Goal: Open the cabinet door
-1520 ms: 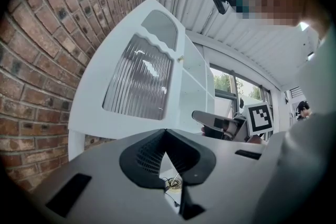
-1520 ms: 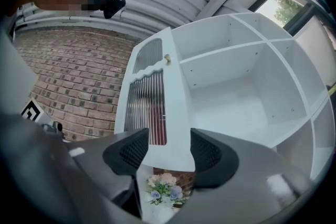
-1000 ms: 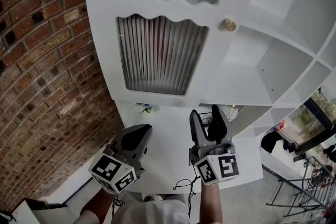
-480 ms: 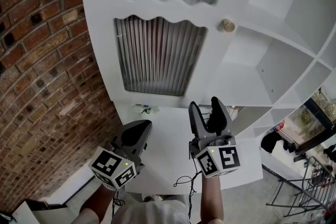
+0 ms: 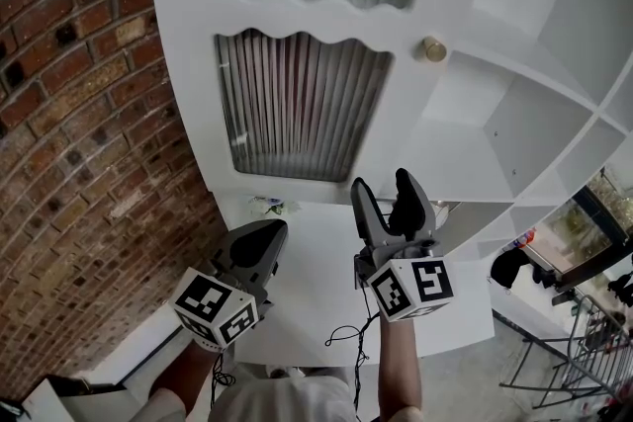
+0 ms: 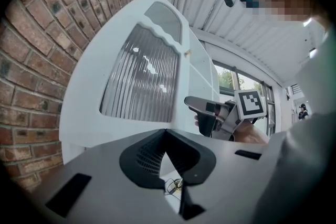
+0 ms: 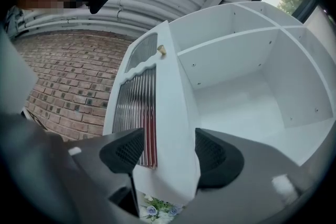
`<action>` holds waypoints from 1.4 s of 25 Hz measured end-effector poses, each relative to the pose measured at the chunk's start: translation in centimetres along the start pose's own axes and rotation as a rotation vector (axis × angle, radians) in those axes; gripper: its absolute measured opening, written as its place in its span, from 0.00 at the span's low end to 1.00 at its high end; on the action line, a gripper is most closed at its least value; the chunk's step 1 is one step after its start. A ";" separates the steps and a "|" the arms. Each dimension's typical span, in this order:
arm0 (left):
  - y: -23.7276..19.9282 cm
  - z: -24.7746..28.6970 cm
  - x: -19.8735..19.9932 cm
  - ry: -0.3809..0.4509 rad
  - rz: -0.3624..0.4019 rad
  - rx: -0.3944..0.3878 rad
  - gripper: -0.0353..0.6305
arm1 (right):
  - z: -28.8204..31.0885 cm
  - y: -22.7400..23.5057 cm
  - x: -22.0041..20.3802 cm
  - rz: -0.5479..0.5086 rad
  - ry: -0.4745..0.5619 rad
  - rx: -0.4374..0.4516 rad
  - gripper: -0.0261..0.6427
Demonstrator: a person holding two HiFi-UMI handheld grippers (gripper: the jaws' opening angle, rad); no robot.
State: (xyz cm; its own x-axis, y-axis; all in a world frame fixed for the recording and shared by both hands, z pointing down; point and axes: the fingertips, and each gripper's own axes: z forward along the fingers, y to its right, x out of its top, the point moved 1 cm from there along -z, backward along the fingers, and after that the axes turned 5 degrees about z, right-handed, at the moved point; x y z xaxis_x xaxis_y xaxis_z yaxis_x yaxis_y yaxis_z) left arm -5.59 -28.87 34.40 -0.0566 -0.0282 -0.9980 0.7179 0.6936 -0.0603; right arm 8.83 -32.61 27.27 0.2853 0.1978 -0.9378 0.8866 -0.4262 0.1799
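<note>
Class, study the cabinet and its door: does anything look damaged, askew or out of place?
Nothing stands out. The door stands open, its ribbed glass is unbroken, the knob is in place, and the visible shelves look intact and bare.

No legible text — anywhere.

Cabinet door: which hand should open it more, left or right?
Right, probably. On the right gripper the jaws have just been opening, with the cabinet door edge showing between them, ungripped. The left gripper has its jaws together, farther from that edge.
</note>
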 end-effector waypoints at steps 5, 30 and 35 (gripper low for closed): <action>0.0 0.4 -0.2 -0.008 0.020 -0.014 0.07 | 0.9 0.3 -0.2 -0.006 -0.010 -0.004 0.49; -1.4 -1.0 -0.2 0.006 -0.004 0.007 0.07 | 2.5 1.3 -1.7 -0.006 -0.053 -0.091 0.44; -1.4 -1.1 -0.5 0.005 -0.013 0.006 0.07 | 2.4 1.2 -1.7 -0.012 -0.048 -0.099 0.44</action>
State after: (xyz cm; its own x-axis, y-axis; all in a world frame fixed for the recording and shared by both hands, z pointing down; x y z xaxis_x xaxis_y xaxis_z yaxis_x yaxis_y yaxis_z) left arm -7.37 -29.04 34.96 -0.0692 -0.0336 -0.9970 0.7210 0.6890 -0.0733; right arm 8.53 -35.57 28.36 0.2590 0.1589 -0.9527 0.9222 -0.3341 0.1950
